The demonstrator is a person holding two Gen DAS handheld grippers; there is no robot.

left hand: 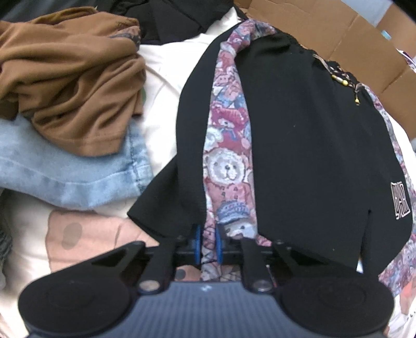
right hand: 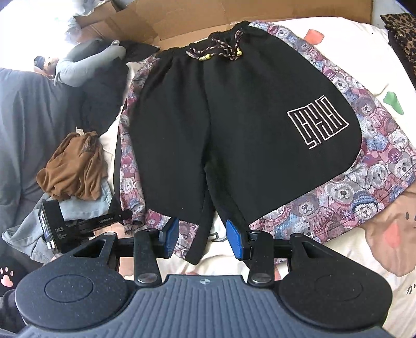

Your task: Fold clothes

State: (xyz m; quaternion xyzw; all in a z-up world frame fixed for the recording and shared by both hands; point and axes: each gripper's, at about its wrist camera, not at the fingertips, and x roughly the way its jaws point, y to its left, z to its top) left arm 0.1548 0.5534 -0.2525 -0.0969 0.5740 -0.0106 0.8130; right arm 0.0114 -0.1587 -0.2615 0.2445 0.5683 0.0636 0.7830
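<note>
Nearest in the left wrist view, the left claw (left hand: 208, 245) sits bottom centre w/ its blue pads pinched nearly together on the bear-print hem of the shorts (left hand: 299, 130); fabric is clearly between them, so it has a grip. In the right wrist view the right claw (right hand: 205, 238) is at bottom centre, pads about half apart, straddling the inner leg hems near the crotch split; pads don't look pressed on cloth, so I read it as empty for now. The shorts (right hand: 234, 124) lie spread flat on the bed (right hand: 358, 31), black front panels w/ bear-print side panels, white maze logo at right centre, drawstring waistband at top centre of the frame. The left claw shows at lower left of that view, just beside the left leg hem. Further out: brown top (right hand: 72, 166) on a light denim piece (left hand: 65, 171) at left, cardboard (right hand: 234, 13) along the top edge. Step in hand looks like securing the hem line before a fold. To do it well, prob. close the right claw on one layer pair only, at the same hem height as the left, then lift both evenly so the legs travel together toward the waistband. Risk: uneven lift skews the crease, or the drawstring bunches underneath.
</note>
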